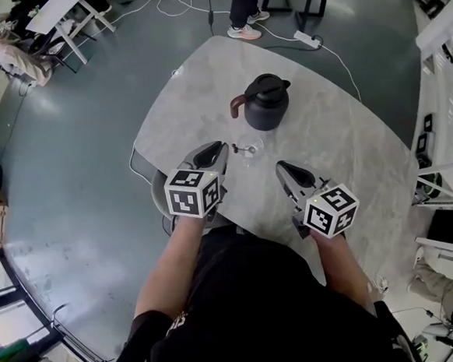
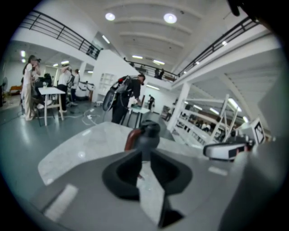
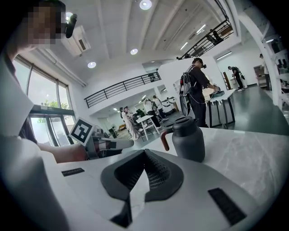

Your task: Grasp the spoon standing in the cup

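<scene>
The left gripper (image 1: 221, 147) has its jaws a little apart. The left gripper view shows a narrow slit between the pads with only bare tabletop behind it, so nothing is pinched. The right gripper (image 1: 280, 166) has its jaws pressed together, and in its own view the ribbed pads meet at the tips with nothing between them.

Both grippers hover low over the pale marbled table (image 1: 349, 151), pointing away from the person and slightly down. Each carries its cube of square markers at the rear.

The cup (image 1: 252, 152) is small and made of clear glass. It stands just ahead of the left gripper's tips, a touch towards the right gripper's side, and apart from the pads. The spoon (image 1: 244, 147) shows in it as a thin metal sliver, with its near end towards the left gripper's tips. Whether it stands upright or leans cannot be told from above. From the right gripper, cup and spoon lie ahead and off to the left, near but not touching.

The left gripper view is blurred, and the cup cannot be picked out there with any certainty.

Beyond the cup, further ahead of both grippers, stands a dark jug (image 1: 266, 107) with a reddish-brown handle and a black lid. It sits almost in line with the left gripper's slit, and ahead and slightly right of the right gripper's tips
</scene>
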Demonstrator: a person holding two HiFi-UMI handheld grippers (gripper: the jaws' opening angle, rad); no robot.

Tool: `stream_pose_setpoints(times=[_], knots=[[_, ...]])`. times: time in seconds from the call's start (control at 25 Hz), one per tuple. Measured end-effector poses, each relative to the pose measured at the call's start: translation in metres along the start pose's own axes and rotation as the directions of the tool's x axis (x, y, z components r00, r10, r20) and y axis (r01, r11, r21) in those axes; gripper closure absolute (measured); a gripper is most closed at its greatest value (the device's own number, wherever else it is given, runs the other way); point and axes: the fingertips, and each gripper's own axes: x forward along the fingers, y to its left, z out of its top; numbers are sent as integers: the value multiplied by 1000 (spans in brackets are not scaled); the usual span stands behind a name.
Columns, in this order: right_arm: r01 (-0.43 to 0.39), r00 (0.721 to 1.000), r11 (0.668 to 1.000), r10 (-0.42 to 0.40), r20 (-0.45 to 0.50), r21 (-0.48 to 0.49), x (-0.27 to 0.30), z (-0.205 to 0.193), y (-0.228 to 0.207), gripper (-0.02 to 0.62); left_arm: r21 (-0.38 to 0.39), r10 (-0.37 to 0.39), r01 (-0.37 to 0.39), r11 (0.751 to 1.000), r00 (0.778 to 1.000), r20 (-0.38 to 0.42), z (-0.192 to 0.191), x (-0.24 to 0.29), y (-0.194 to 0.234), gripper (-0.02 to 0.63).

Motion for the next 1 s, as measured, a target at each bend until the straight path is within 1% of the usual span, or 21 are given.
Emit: stream_pose_setpoints(times=[0.12,0.2,0.48,0.6,0.76,0.88,1.0], knots=[[14,1000,1000,-14,2,8,4,1,2,601,-58,-48,46,997,998,-45,-15,15,4,478],[30,1000,999,-30,0,15,4,0,0,601,-75,-71,66,995,995,-69,-25,25,4,453],[110,994,992,-110,-10,66,-6,-15,-10,601,-32,-84,79,996,982,-172,-56,55,11,377],[141,990,986,-140,-16,89,-8,-18,-16,601,-21,-99,97,995,972,-212,-64,67,12,358],[158,987,982,-156,-20,102,-6,-22,-16,601,-17,-107,106,994,961,-254,-76,80,14,353],[159,987,982,-158,-20,106,-3,-23,-14,601,-34,-110,105,994,952,-285,-85,91,15,353],[159,987,982,-158,-18,104,2,-21,-13,601,-70,-108,91,993,942,-317,-92,100,20,357]])
